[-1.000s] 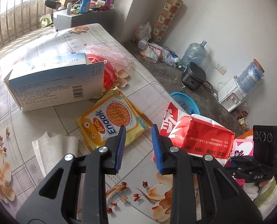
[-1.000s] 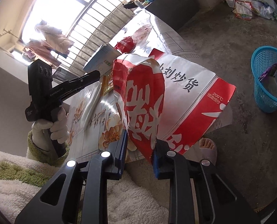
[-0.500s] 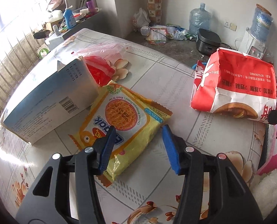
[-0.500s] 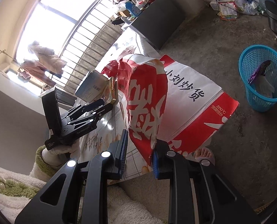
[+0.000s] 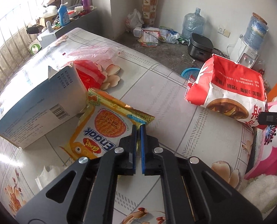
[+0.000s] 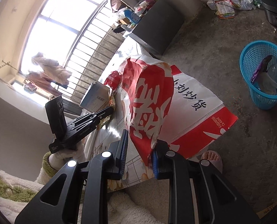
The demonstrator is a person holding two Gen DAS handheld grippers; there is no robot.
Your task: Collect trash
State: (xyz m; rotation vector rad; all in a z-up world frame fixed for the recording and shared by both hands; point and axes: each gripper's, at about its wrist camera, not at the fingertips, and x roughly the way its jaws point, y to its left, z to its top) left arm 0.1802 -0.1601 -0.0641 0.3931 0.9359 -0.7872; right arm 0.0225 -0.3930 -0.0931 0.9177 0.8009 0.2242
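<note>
- while we look along the left gripper [image 5: 138,128], its blue pads [image 5: 143,145] are pinched together on the corner of the yellow noodle packet [image 5: 103,127], so the jaws are closed down to a thin slit with the wrapper edge between them.
- the noodle packet lies flat on the flowered tablecloth [image 5: 175,100], its far edge touching the white and blue cardboard box [image 5: 35,104].
- behind the box we see a red plastic bag [image 5: 90,74] and a clear pink bag [image 5: 93,53], both on the table.
- a crumpled white tissue [image 5: 45,175] sits near the bottom left, beside the gripper body.
- the red and white paper bag [image 6: 157,102] is lifted off the table edge, held in the right gripper [image 6: 139,149]; its jaws stand at a narrow gap with the bag's lower corner pressed between them.
- in the left view we see that same paper bag [image 5: 226,87] at the right, above the table's rim, with the right gripper's black tip [image 5: 272,118] at its lower right corner.
- in the right view the left gripper [image 6: 108,111] shows side on, tip down on the noodle packet [image 6: 110,102], gripped by a hand in a white glove [image 6: 63,155].
- a blue plastic basket [image 6: 263,93] stands on the concrete floor, well apart from the table, with a purple wrapper and white scraps inside.
- a bare foot in a pink slipper [image 6: 212,158] shows on the floor just below the paper bag.
</note>
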